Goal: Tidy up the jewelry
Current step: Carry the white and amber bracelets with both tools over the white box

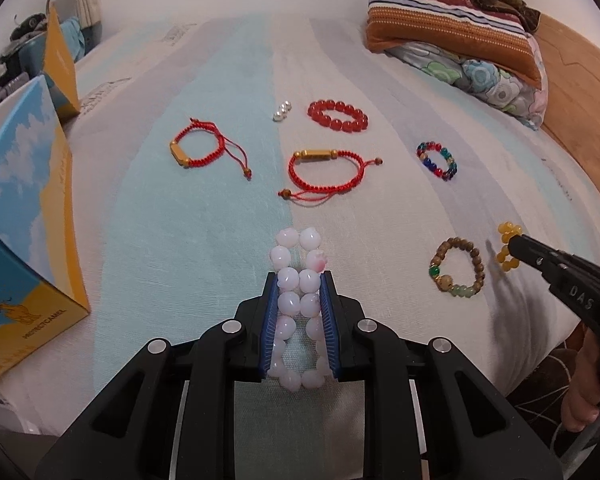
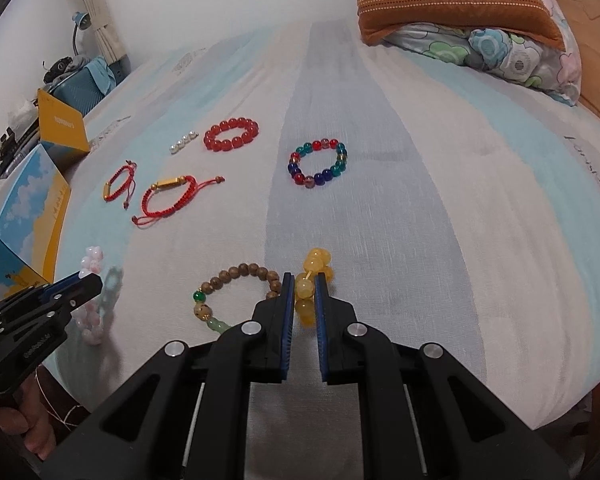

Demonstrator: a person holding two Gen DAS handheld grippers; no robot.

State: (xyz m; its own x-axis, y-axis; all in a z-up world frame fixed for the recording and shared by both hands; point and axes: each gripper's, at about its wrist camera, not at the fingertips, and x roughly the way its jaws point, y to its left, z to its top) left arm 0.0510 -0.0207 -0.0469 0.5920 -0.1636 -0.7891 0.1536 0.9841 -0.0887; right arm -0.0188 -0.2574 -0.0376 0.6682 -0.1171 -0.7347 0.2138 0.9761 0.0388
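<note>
My left gripper (image 1: 299,280) is shut on a pink bead bracelet (image 1: 298,256), squeezed flat between the blue pads just above the bed. My right gripper (image 2: 304,280) is shut on a yellow bead bracelet (image 2: 318,260), whose beads bunch past the fingertips. A brown wooden bead bracelet (image 2: 236,276) lies just left of the right gripper. Farther out on the bed (image 1: 220,220) lie two red cord bracelets (image 1: 324,172) (image 1: 204,148), a red bead bracelet (image 1: 338,115), a multicoloured bead bracelet (image 1: 436,160) and a short row of pearls (image 1: 281,111).
A blue and yellow box (image 1: 24,220) stands at the left edge of the bed, its open lid (image 1: 60,64) behind it. Striped pillows and folded bedding (image 1: 452,28) are stacked at the far right. A hand (image 1: 584,404) holds the right gripper's handle.
</note>
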